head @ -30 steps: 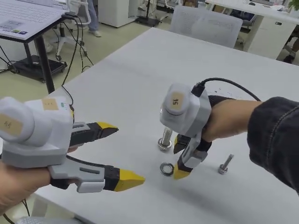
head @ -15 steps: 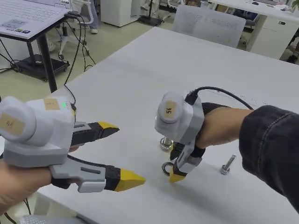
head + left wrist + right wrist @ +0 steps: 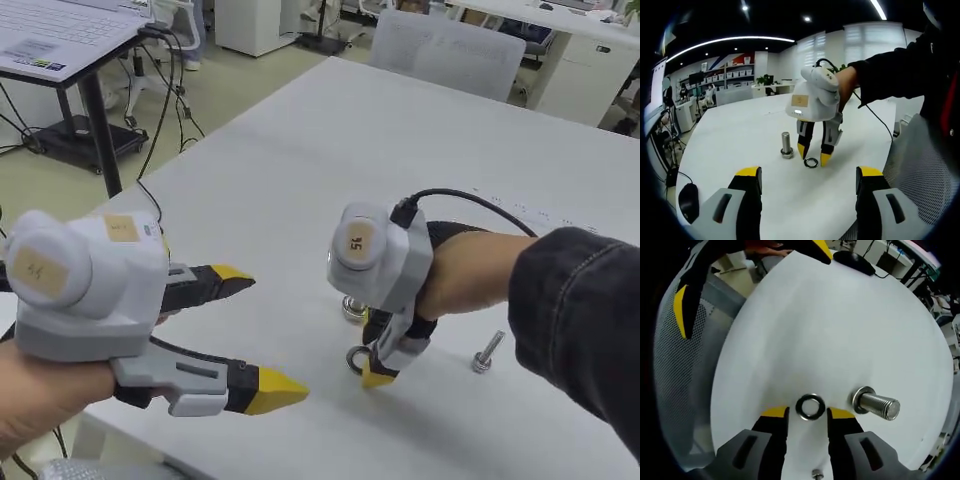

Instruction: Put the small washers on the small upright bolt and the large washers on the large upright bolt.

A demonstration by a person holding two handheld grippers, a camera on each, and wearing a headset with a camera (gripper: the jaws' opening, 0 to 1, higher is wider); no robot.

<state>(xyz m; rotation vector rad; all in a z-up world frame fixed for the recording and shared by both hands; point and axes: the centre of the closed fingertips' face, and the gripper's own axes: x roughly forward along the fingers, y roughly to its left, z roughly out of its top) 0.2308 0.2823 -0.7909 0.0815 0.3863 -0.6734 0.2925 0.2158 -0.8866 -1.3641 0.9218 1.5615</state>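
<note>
A shiny ring washer lay flat on the white surface, just near of the large upright bolt. The right hand-held gripper pointed steeply down, unclenched, jaws straddling the washer. The left hand-held gripper hovered near-left, jaws wide apart.

Washer flat on the table, both bolts standing

The large washer, a plain grey metal ring, lay flat on the white table, right between the yellow jaw tips of the right gripper, which stood a little apart on either side of it. Just beside it the large bolt stood upright on its head, threaded shank pointing up. The small bolt, slim and silver, also stood head-down, well apart from the washer.
</note>
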